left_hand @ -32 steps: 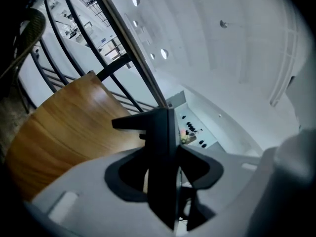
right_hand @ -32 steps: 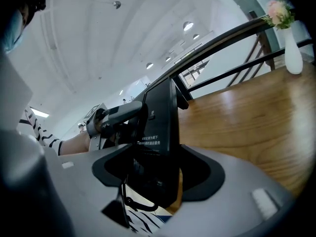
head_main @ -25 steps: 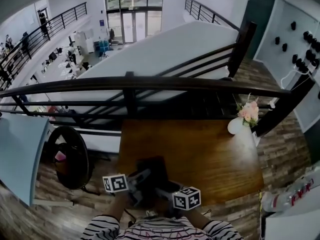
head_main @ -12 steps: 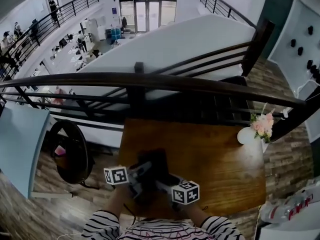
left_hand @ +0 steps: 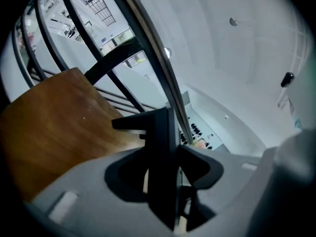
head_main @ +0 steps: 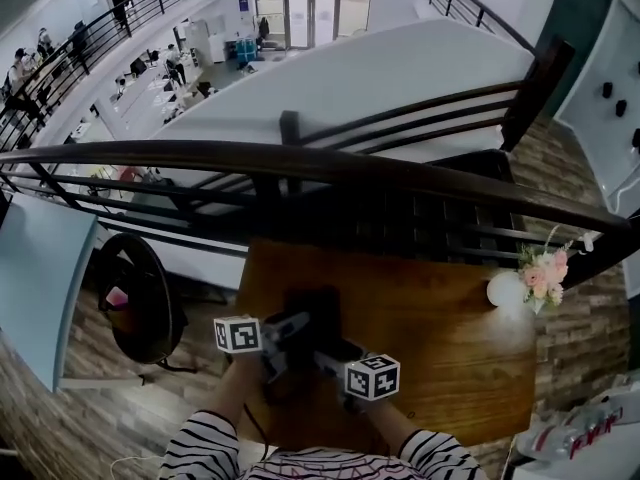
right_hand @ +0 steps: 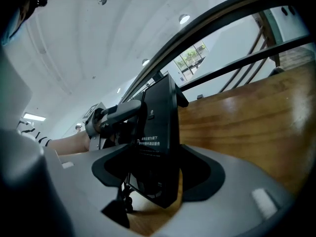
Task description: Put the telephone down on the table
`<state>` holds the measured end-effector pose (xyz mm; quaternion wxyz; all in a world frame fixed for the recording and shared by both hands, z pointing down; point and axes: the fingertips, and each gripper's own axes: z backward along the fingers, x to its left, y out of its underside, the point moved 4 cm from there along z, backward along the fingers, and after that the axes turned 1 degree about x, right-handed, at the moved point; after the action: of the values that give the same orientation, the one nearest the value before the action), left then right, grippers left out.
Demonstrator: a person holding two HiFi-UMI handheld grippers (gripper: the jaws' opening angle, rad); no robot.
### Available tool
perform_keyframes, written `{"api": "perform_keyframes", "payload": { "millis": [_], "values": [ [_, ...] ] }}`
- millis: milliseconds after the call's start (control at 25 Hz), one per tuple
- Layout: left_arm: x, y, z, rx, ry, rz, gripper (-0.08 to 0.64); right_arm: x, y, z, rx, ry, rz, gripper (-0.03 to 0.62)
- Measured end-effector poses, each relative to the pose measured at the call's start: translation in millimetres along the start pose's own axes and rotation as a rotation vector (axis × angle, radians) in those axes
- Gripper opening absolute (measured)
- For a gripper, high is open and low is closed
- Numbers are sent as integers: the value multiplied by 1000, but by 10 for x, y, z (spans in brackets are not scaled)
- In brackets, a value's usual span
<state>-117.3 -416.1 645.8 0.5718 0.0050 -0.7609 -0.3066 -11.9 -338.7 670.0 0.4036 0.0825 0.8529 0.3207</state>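
Note:
The black telephone hangs just over the near left part of the wooden table, gripped from both sides. My left gripper is shut on its left edge and my right gripper on its right. In the left gripper view the telephone stands edge-on between the jaws. In the right gripper view its labelled underside fills the gap between the jaws, and the left gripper shows behind it. A thin cord dangles below. Whether the telephone touches the tabletop I cannot tell.
A white vase of pink flowers stands at the table's far right corner. A dark railing runs along the table's far edge over an open drop. A round black chair sits left of the table, and a white counter lies at the lower right.
Both grippers have carried the telephone forward from the table's near edge, farther over the tabletop and a little lower. The grips look unchanged.

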Motion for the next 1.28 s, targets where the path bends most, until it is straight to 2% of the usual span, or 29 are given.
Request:
{"api": "perform_keyframes", "payload": {
  "millis": [200,360,600,880,1280],
  "values": [
    [246,-188,-261,18,3,-14,199,-297,-166,-211,0,3,-15,290],
    [461,-266,-400,29,2,4,199,-480,-226,-357,4,10,-27,290],
    [721,-311,-651,96,8,21,199,-734,-237,-507,11,29,-86,288],
    [919,-425,-844,176,30,22,201,-886,-287,-667,21,37,-132,281],
    [1035,-463,-901,190,80,-2,207,-961,-318,-754,48,34,-143,273]
  ]
}}
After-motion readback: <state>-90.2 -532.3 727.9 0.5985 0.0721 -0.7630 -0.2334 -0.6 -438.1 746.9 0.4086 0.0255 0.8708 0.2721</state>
